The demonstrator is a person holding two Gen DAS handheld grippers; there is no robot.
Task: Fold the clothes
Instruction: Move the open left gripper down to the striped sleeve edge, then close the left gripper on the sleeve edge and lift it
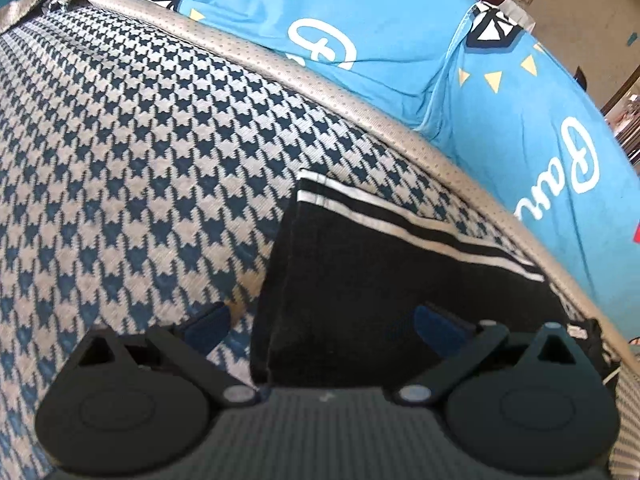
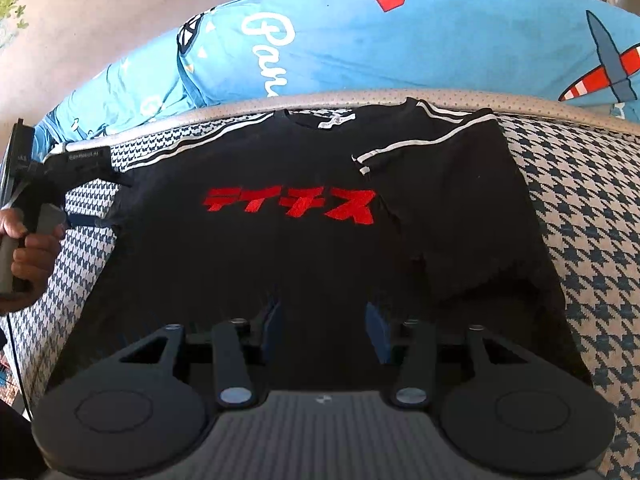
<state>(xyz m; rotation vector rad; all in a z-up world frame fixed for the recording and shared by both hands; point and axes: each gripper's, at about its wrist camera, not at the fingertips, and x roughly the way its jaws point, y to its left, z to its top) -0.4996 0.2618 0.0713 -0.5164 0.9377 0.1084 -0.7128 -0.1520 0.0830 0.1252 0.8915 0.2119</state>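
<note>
Seemingly "Pan…" on blue bedding (image 2: 360, 40); red-lettered T-shirt (image 2: 280, 248)

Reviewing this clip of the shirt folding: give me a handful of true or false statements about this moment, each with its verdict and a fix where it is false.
1. The black T-shirt lies on a houndstooth cover. True.
2. The print on the shirt's chest is white. False: the lettering is red; white appears only in the stripes along the shoulders and sleeves.
3. The sleeve on the right of the right wrist view is folded in over the shirt's body. True: its striped cuff lies on the chest.
4. The left gripper is clamped shut. False: its jaws stand wide apart, straddling the shirt's edge.
5. The bedding behind the cover is plain grey. False: the blue bedding carries white script and an aeroplane picture.
</note>
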